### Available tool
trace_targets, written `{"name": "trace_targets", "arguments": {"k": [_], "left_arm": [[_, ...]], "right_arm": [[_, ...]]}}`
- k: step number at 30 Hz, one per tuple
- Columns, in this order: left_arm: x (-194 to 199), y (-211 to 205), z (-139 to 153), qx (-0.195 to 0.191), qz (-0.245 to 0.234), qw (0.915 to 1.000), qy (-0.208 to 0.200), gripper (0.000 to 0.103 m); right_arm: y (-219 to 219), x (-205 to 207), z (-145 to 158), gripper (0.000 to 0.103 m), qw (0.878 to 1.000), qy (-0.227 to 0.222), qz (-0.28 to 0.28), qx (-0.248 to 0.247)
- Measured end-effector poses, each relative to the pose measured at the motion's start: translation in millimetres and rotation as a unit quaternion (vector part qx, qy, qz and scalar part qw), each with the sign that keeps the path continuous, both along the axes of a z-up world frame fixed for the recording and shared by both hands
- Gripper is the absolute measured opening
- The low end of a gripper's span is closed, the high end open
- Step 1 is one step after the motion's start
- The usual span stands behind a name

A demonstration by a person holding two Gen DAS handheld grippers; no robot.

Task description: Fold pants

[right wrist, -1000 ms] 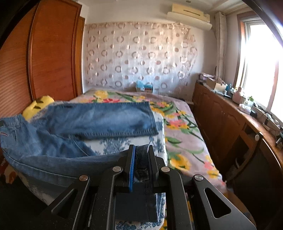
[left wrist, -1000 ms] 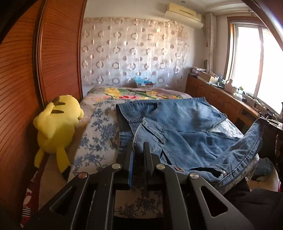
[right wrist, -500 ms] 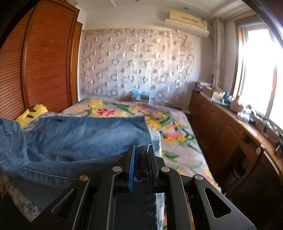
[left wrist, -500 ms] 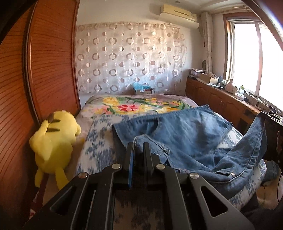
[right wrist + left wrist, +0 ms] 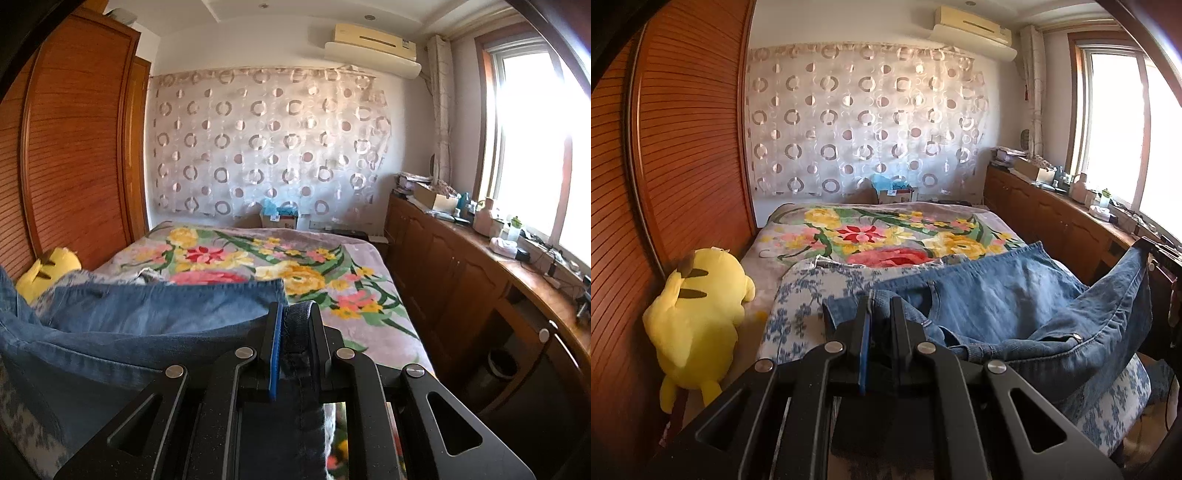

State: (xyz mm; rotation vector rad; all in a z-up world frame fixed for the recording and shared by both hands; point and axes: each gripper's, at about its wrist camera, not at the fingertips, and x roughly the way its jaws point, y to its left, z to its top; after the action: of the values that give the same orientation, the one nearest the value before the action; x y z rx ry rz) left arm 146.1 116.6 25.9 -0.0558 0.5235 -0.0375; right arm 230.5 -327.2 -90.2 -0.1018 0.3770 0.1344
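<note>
The left black two-finger gripper (image 5: 879, 306) pinches the blue denim pants (image 5: 1008, 299) at their waist end. The right black gripper (image 5: 297, 314) pinches a folded edge, lifting them over the near edge of the floral-blanketed bed (image 5: 798, 236).

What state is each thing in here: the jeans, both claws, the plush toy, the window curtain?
Jeans: partly lifted off the bed, held at two spots.
Left claw: shut on jeans.
Right claw: shut on jeans.
Yellow plush toy: lying against the wardrobe.
Window curtain: drawn aside.
</note>
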Motion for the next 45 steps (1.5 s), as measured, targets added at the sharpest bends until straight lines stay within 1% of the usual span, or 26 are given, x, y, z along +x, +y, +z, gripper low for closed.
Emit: {"name": "trace_targets", "arguments": {"k": [11, 13, 15, 19, 23, 26, 31, 38, 40, 43, 45], "left_arm": [[66.9, 11.8, -2.2, -0.003, 0.009, 0.9995, 0.030, 0.010], [79.5, 13.6, -5.5, -0.003, 0.011, 0.9992, 0.038, 0.010], [90.7, 14.7, -10.0, -0.002, 0.013, 0.9988, 0.046, 0.010], [109.6, 16.7, -24.7, -0.001, 0.014, 0.9976, 0.067, 0.010], [122.2, 20.2, -37.1, -0.003, 0.018, 0.9963, 0.084, 0.010], [129.6, 24.4, -44.9, -0.006, 0.022, 0.9953, 0.094, 0.010], [139.6, 30.1, -48.8, -0.008, 0.030, 0.9947, 0.098, 0.010], [156.2, 37.0, -59.7, -0.006, 0.042, 0.9930, 0.110, 0.010], [159.8, 37.9, -65.5, -0.005, 0.043, 0.9921, 0.118, 0.010], [161.3, 35.7, -69.3, 0.000, 0.044, 0.9914, 0.124, 0.011], [161.1, 35.0, -69.1, 0.001, 0.046, 0.9911, 0.125, 0.012]], "right_arm": [[12.4, 55.2, 1.1, 0.013, 1.000, 0.019, -0.007, -0.001], [12.2, 63.7, 4.2, 0.013, 1.000, 0.023, -0.007, -0.002], [14.0, 66.8, -0.1, 0.013, 0.999, 0.031, -0.007, -0.003], [21.0, 86.1, -6.9, 0.013, 0.999, 0.049, -0.006, -0.012], [24.7, 106.4, -7.2, 0.013, 0.998, 0.065, -0.005, -0.017], [28.1, 122.1, -1.5, 0.013, 0.997, 0.073, -0.005, -0.022], [33.1, 140.1, 5.7, 0.013, 0.997, 0.077, -0.005, -0.025], [39.8, 160.0, -2.0, 0.013, 0.995, 0.091, 0.004, -0.031], [40.6, 168.2, -7.1, 0.013, 0.994, 0.101, 0.005, -0.034], [39.7, 179.8, -13.8, 0.013, 0.991, 0.130, 0.007, -0.032], [37.5, 181.2, -13.9, 0.013, 0.990, 0.139, 0.005, -0.023]]}}
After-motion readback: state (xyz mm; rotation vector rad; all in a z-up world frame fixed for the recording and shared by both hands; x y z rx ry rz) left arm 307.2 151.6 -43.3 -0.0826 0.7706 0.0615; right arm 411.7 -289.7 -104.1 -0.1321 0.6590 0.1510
